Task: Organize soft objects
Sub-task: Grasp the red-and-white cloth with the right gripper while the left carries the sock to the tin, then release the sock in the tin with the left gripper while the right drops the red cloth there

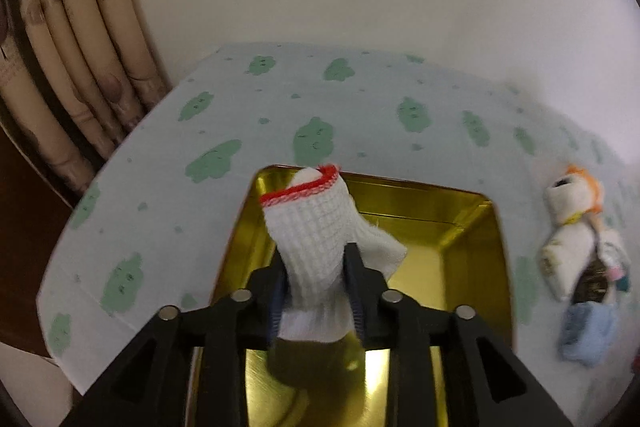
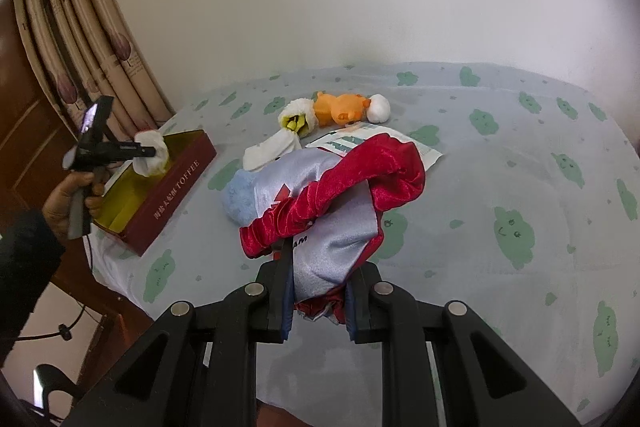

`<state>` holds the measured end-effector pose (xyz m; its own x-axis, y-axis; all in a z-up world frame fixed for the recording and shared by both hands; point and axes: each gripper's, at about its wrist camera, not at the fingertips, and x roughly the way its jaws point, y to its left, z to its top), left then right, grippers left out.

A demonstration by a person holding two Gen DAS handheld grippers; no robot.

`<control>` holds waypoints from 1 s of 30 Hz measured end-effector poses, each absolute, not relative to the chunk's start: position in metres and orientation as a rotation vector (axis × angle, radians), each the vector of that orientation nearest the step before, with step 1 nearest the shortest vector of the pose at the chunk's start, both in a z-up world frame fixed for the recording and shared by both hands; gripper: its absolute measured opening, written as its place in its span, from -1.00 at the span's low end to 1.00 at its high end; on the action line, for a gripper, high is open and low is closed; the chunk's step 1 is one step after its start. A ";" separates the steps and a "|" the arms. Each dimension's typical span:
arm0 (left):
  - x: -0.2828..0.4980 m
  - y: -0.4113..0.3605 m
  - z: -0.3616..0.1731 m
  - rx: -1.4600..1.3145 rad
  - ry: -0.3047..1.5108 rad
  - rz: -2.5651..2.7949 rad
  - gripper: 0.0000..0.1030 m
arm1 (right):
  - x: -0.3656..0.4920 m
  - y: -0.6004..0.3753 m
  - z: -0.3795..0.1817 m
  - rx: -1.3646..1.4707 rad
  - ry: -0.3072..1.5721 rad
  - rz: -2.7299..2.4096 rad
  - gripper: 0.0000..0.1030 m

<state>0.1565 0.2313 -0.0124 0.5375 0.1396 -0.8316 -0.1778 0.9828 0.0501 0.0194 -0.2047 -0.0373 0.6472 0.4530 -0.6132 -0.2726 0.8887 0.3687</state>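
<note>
My left gripper [image 1: 316, 267] is shut on a white knitted glove with a red cuff [image 1: 320, 227] and holds it above the open gold-lined tin box [image 1: 472, 223]. In the right wrist view the same glove [image 2: 152, 153] hangs over the dark red toffee box [image 2: 176, 187] at the bed's left edge. My right gripper [image 2: 318, 279] is shut on a red and silver satin cloth [image 2: 340, 195], lifted above the bed. Behind it lie a blue plush [image 2: 238, 197], a white sock [image 2: 268, 149], an orange plush toy [image 2: 340, 109] and a white ball [image 2: 379, 108].
The bed sheet [image 2: 520, 167] is pale blue with green cloud prints. A paper packet [image 2: 428, 147] lies under the cloth. A beige curtain [image 2: 92, 59] hangs at the left, and a plain wall stands behind the bed. The soft pile also shows in the left wrist view [image 1: 576, 255].
</note>
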 end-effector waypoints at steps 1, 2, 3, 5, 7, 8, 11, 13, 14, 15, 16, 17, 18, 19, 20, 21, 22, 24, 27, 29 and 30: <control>0.160 0.232 -0.013 -0.025 0.986 0.201 -0.19 | 0.020 -0.204 -0.037 0.257 0.763 0.419 -0.65; 0.162 0.231 -0.015 0.004 0.985 0.213 -0.11 | 0.021 -0.203 -0.036 0.256 0.765 0.422 -0.65; 0.163 0.229 -0.015 0.033 0.982 0.227 0.00 | 0.021 -0.202 -0.036 0.251 0.765 0.423 -0.65; 0.162 0.226 -0.014 0.080 0.962 0.233 0.01 | 0.020 -0.199 -0.034 0.248 0.764 0.430 -0.65; 0.157 0.227 -0.005 0.064 0.935 0.245 0.01 | 0.021 -0.195 -0.030 0.252 0.760 0.448 -0.65; 0.147 0.231 0.006 0.015 0.891 0.264 0.01 | 0.022 -0.193 -0.027 0.252 0.753 0.458 -0.65; 0.110 0.234 0.038 -0.128 0.758 0.258 0.04 | 0.028 -0.176 -0.011 0.245 0.729 0.512 -0.65; 0.085 0.228 0.053 -0.152 0.736 0.309 0.11 | 0.036 -0.159 0.002 0.240 0.711 0.572 -0.65; 0.072 0.224 0.057 -0.157 0.735 0.329 0.11 | 0.042 -0.146 0.010 0.241 0.705 0.619 -0.65; 0.057 0.218 0.060 -0.163 0.737 0.336 0.11 | 0.046 -0.136 0.015 0.238 0.701 0.651 -0.65; 0.042 0.212 0.060 -0.168 0.743 0.334 0.11 | 0.052 -0.121 0.021 0.229 0.694 0.689 -0.65; 0.025 0.205 0.060 -0.171 0.750 0.335 0.11 | 0.058 -0.106 0.026 0.220 0.690 0.725 -0.65; 0.016 0.201 0.058 -0.170 0.754 0.339 0.12 | 0.066 -0.089 0.031 0.215 0.694 0.769 -0.65; 0.002 0.196 0.056 -0.164 0.760 0.351 0.12 | 0.075 -0.071 0.035 0.215 0.699 0.816 -0.65; -0.011 0.192 0.052 -0.161 0.760 0.365 0.12 | 0.082 -0.054 0.039 0.210 0.700 0.850 -0.65; -0.023 0.189 0.049 -0.158 0.758 0.379 0.12 | 0.091 -0.035 0.041 0.195 0.705 0.878 -0.65; -0.035 0.186 0.046 -0.157 0.752 0.397 0.12 | 0.102 -0.015 0.042 0.181 0.717 0.902 -0.65; -0.057 0.182 0.042 -0.161 0.731 0.443 0.12 | 0.121 0.020 0.040 0.170 0.746 0.943 -0.65; -0.073 0.188 0.041 -0.177 0.684 0.476 0.12 | 0.145 0.067 0.034 0.118 0.778 0.955 -0.65; -0.075 0.194 0.042 -0.167 0.662 0.514 0.12 | 0.162 0.092 0.022 0.067 0.805 0.923 -0.65; -0.075 0.196 0.042 -0.163 0.654 0.526 0.12 | 0.168 0.098 0.018 0.060 0.817 0.917 -0.64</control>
